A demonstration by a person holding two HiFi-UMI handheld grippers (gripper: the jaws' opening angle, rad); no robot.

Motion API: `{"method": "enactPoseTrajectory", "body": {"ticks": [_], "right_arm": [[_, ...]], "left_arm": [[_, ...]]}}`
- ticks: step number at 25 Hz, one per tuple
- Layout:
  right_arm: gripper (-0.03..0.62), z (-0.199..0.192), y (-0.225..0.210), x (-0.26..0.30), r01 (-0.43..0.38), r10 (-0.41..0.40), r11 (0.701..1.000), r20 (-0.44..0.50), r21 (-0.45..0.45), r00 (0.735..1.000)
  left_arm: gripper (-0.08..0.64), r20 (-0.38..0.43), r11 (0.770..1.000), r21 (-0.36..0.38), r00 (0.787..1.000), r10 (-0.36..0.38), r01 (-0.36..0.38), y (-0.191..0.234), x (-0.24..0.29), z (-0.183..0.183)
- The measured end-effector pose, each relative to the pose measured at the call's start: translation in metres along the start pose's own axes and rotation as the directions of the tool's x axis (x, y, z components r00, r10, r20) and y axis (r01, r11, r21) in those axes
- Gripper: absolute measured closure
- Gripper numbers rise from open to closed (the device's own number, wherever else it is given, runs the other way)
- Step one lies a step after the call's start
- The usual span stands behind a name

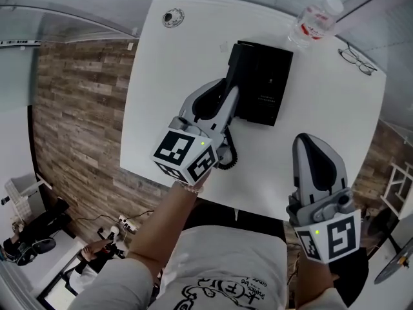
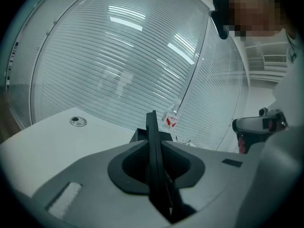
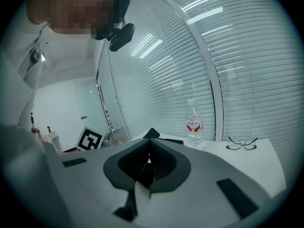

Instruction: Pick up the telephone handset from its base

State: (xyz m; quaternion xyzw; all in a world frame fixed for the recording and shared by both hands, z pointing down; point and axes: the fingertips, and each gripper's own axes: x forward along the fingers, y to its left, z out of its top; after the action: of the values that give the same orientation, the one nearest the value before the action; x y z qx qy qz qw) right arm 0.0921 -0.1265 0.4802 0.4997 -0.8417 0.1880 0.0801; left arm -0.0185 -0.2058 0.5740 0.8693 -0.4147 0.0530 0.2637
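On white table point(image 1: 151, 108), black phone base point(image 1: 268, 86) is my landmark. Handset point(image 1: 234, 63) lies along its left edge, long axis pointing away from me, pinched by left gripper point(image 1: 227, 102). Right gripper point(image 1: 310, 141) sits below-right of base, well apart, pressed together, empty. Wood-plank floor point(image 1: 77, 108), blinds point(image 2: 118, 65) behind.

Left hand-held gripper point(image 1: 224, 94) over near-left part of bench point(image 1: 161, 76), pointing toward far edge, tilted slightly down. Jaws clamped on handset point(image 1: 233, 70), which stands edge-on between them. Left marker cube point(image 1: 184, 155) at rear, over near edge. Left forearm point(image 1: 161, 225) bare, reaching in from below near edge. Right hand-held gripper point(image 1: 304, 141) over near-right part of bench, jaw tips together, nothing between. Right marker cube point(image 1: 332, 234) hangs past near edge. Grippers roughly parallel, well apart.
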Motion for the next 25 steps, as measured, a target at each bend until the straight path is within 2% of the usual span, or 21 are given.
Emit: {"method": "enactPoseTrajectory", "body": {"ticks": [10, 25], "right_arm": [[0.588, 0.051, 0.006, -0.023, 0.029, -0.026, 0.998, 0.057, -0.056, 0.998], [0.588, 0.137, 0.037, -0.073, 0.035, -0.011, 0.989, 0.163, -0.146, 0.987]], "left_arm": [[0.488, 0.101, 1.0, 0.014, 0.995, -0.011, 0.01, -0.031, -0.049, 0.068], [0.488, 0.217, 0.991, 0.116, 0.972, -0.085, 0.061, -0.11, -0.133, 0.161]]}}
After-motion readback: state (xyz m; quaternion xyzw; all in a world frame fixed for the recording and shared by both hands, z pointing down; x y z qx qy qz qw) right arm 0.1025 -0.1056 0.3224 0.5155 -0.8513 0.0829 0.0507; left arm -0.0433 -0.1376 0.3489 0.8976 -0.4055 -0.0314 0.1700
